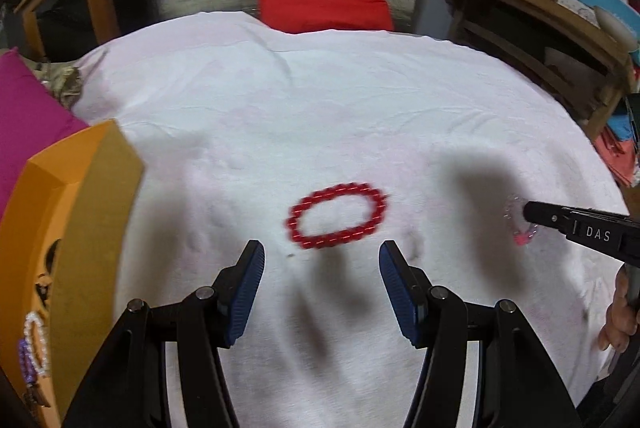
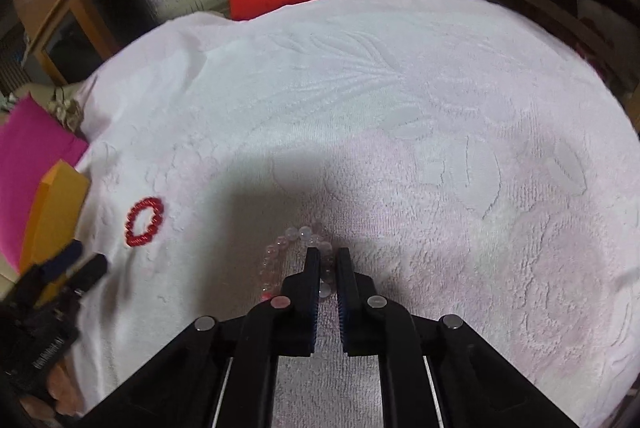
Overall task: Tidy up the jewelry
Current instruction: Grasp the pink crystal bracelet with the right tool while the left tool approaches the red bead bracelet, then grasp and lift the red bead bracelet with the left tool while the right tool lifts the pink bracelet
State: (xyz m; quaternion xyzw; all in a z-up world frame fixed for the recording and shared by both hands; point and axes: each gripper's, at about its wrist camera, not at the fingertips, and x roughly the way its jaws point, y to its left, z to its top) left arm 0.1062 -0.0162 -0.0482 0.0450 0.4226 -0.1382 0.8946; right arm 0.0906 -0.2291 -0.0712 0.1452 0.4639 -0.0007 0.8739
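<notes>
Red bead bracelet (image 1: 338, 215) was seen lying flat on the white towel (image 1: 320, 108), just at twelve o'clock from the half-open, empty left gripper (image 1: 322, 256), long axis crosswise. Right gripper (image 2: 328, 260) was closed on the clear bead bracelet (image 2: 280, 248).

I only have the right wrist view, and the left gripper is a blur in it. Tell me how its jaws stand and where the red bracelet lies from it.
Observer: The left gripper is open and empty. The red bracelet lies flat on the white towel, just ahead of the fingertips and untouched.
Operator: Now report what is inside the orange box.
Observer: The orange box holds a white bead bracelet with a purple bracelet against it.
</notes>
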